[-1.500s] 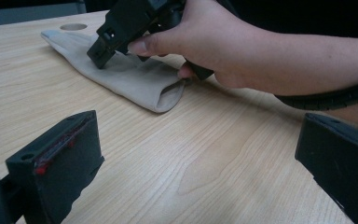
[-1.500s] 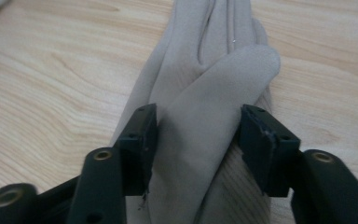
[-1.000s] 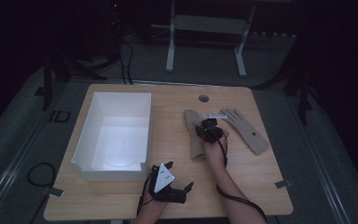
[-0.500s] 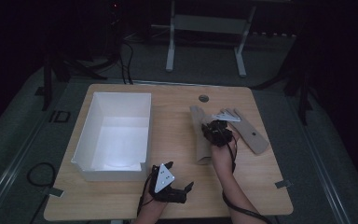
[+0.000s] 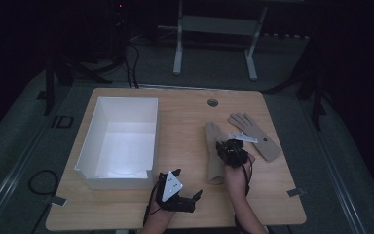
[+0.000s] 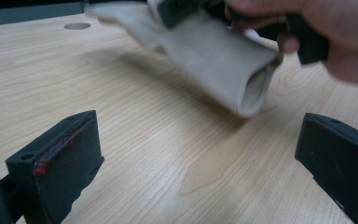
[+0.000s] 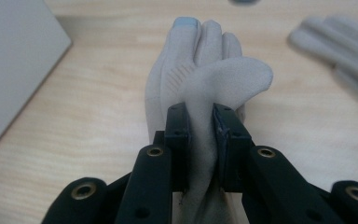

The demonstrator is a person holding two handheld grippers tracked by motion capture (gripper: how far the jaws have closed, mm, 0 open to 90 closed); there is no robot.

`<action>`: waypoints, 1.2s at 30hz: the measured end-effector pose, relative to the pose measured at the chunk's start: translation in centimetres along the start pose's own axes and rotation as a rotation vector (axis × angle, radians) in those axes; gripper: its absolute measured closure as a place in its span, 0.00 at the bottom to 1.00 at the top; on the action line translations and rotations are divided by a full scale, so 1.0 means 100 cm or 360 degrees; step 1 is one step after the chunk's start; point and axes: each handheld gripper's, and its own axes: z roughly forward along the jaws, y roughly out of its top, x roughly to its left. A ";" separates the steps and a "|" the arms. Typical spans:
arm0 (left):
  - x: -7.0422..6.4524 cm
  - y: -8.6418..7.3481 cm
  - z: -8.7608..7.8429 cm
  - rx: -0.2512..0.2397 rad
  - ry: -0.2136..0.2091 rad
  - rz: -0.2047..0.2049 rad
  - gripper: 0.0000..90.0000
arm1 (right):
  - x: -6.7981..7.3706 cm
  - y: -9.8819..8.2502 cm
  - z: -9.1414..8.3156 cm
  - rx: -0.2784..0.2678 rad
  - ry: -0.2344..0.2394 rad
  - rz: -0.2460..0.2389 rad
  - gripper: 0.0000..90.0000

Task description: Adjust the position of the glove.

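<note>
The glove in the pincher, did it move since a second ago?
Yes. The right gripper, shut on the glove, pulled it back toward the person, its cuff lifted off the table. The other glove, white box and left gripper stayed put.

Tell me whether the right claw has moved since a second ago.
Yes. The right claw, shut on the beige glove, has drifted toward the table's near edge, away from the round hole.

two gloves (image 5: 215, 151) (image 5: 254, 135), one white box (image 5: 84, 151)
</note>
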 end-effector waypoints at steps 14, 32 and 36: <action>0.001 0.000 0.000 -0.0004 -0.0007 -0.0010 0.01 | -0.004 -0.029 0.030 0.0124 -0.0001 -0.0077 0.80; 0.002 -0.001 -0.001 -0.0025 -0.0016 -0.0021 0.01 | 0.004 -0.035 0.032 0.0112 0.0055 -0.0306 0.46; 0.001 -0.001 -0.001 -0.0024 -0.0017 -0.0016 0.01 | 0.000 -0.025 0.018 0.0040 0.0122 -0.0302 0.51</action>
